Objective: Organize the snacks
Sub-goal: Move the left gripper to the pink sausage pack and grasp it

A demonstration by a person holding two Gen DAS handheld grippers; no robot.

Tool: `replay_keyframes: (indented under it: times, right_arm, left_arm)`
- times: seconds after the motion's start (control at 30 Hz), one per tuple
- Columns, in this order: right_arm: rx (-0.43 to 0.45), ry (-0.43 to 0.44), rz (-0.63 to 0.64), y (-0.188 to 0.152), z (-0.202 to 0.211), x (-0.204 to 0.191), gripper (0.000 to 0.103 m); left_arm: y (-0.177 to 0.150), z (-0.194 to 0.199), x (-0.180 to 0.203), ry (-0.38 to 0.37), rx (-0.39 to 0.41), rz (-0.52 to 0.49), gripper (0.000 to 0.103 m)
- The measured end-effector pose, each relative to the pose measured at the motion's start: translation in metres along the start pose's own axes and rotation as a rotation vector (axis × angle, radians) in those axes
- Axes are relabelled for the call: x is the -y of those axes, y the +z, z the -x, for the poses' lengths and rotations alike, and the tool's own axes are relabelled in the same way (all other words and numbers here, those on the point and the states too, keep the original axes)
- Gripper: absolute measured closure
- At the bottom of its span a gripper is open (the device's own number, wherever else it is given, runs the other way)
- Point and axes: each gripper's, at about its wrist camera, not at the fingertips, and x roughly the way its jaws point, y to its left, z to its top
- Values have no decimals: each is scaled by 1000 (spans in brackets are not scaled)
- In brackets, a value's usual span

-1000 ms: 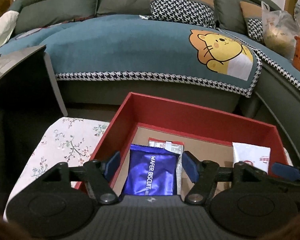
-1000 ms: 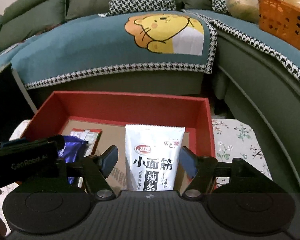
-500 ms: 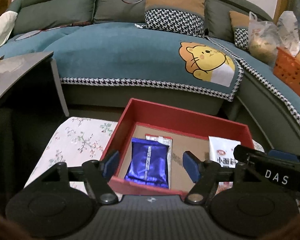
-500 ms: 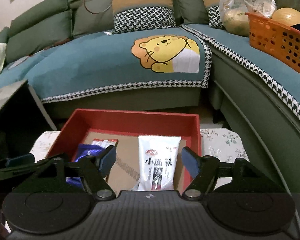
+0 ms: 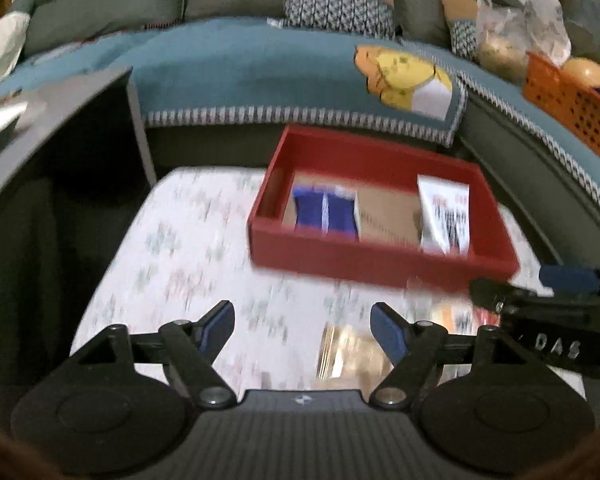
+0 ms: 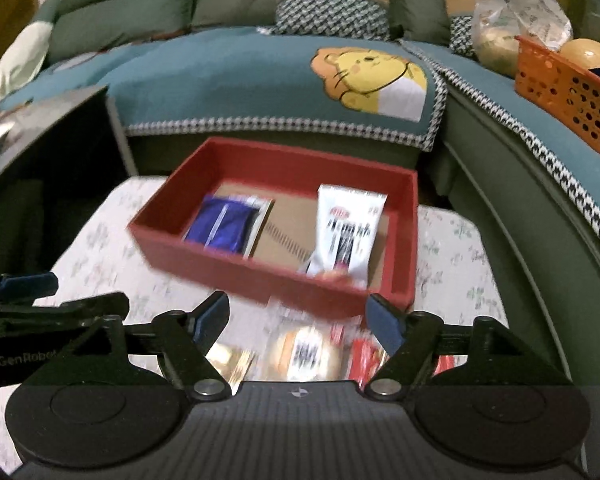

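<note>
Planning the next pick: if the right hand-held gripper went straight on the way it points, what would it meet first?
Probably the blurred snack packets on the floral cloth between the open right hand-held gripper fingers, before the red box wall. Depth is unclear.

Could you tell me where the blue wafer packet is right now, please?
The blue wafer packet lies inside the red box, at its left end, with the white packet towards the right end.

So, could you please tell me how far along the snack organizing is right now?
Done: the blue wafer packet and white packet lie in the red box. In hand: nothing; the left tongs and right tongs are open and empty. Left: blurred loose packets on the floral tablecloth before the box.
</note>
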Motion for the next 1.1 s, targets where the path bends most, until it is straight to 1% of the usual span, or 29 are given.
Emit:
replay_keyframes:
  times: [0.13,0.27,0.3,0.37,0.43,0.5,0.6,0.67,0.73,0.77,0.83,0.9,0.93,1.0,1.07,1.1]
  right_arm:
    - [-43,10,33,-22,10,-10,22]
    - [-73,40,49,-38,20,-17,22]
    - [-74,48,55,-42,24,-20,22]
    - [-70,64,68,-47,31,-25,21]
    - [-63,79,74,-51,37,-29,19]
    - [-64,92,81,-55,42,-31,19]
    - [-76,114,83,-61,45,-31,19]
    - [-84,123,88,-64,45,-31,19]
    - [-91,125,90,-66,44,-29,19]
    - [-98,126,87,-67,43,-27,19]
    - [-112,126,76,-67,39,-24,19]
    - [-119,124,71,-67,37,-22,19]
    - [-121,125,68,-67,36,-21,19]
    - [-126,132,63,-66,35,-20,19]
    - [-128,135,62,-65,33,-20,19]
    - [-130,137,62,-64,32,-20,19]
  left_arm:
    - [-35,12,-17,3,-65,16,24]
    - [-71,22,-31,-16,-138,68,24]
    - [-77,23,-32,-23,-153,71,24]
    - [-87,24,-30,-31,-173,43,24]
    - [-93,23,-27,-30,-180,3,24]
    - [-96,19,-24,-54,-191,-32,23]
    - [-100,9,-18,-74,-238,-75,23]
    - [-107,5,-11,-101,-262,-135,23]
    - [-114,0,-4,-108,-279,-199,22]
    - [-117,-3,0,-108,-289,-230,18]
    - [-123,-7,7,-70,-278,-299,17]
    - [-124,-16,5,-45,-311,-296,17]
    - [-125,-20,3,-30,-312,-292,18]
    - [-123,-20,-3,-39,-305,-264,26]
    - [-121,-15,-7,-64,-294,-234,33]
    - [-120,-12,-8,-69,-290,-224,33]
